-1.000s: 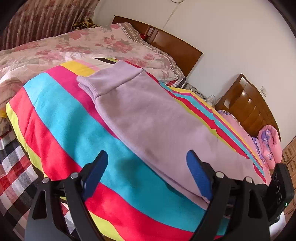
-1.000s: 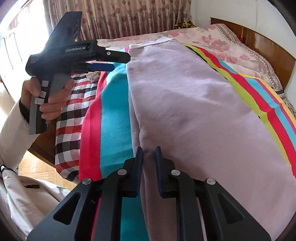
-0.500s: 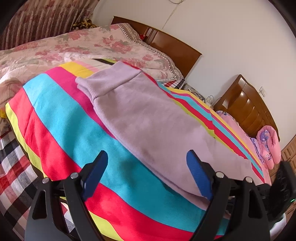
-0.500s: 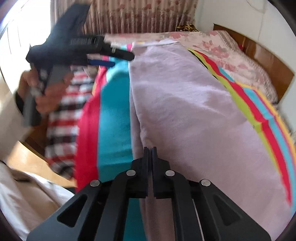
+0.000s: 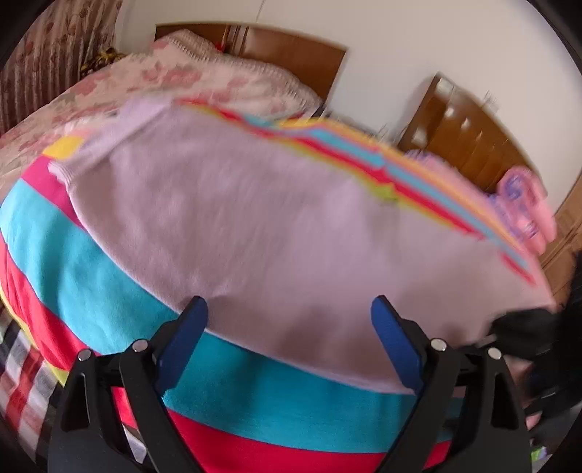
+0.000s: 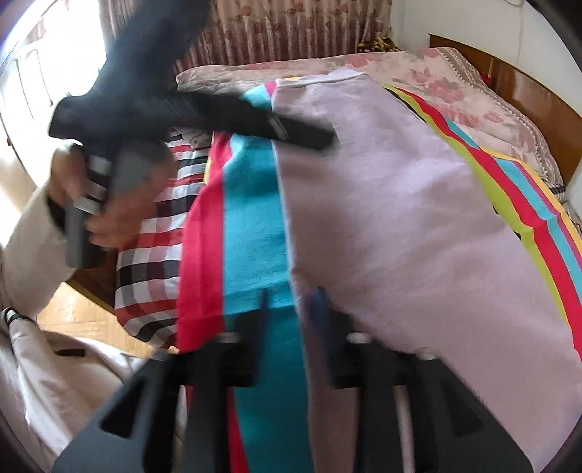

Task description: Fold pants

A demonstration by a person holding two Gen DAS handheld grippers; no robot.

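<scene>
Across the striped blanket (image 5: 91, 276) on the bed, the lilac pants (image 5: 276, 233) lie flat lengthwise, near its front edge. Left claw (image 5: 289, 342) is spread wide over the pants' near edge, grasping nothing. Right claw (image 6: 291, 320) sits parted at the pants' hem edge; motion blur hides any contact.

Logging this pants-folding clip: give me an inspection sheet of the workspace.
Surface: striped blanket covering the bed.
Job's things: lilac pants lying flat along the blanket, already folded lengthwise.
Clutter: floral quilt by the headboard; checked sheet at the bed's edge.
Grippers: left gripper open, at the pants' near edge; right gripper open, at their long edge.
Cables: nothing seen.
Surroundings: curtain, wooden headboard, white wall.
</scene>
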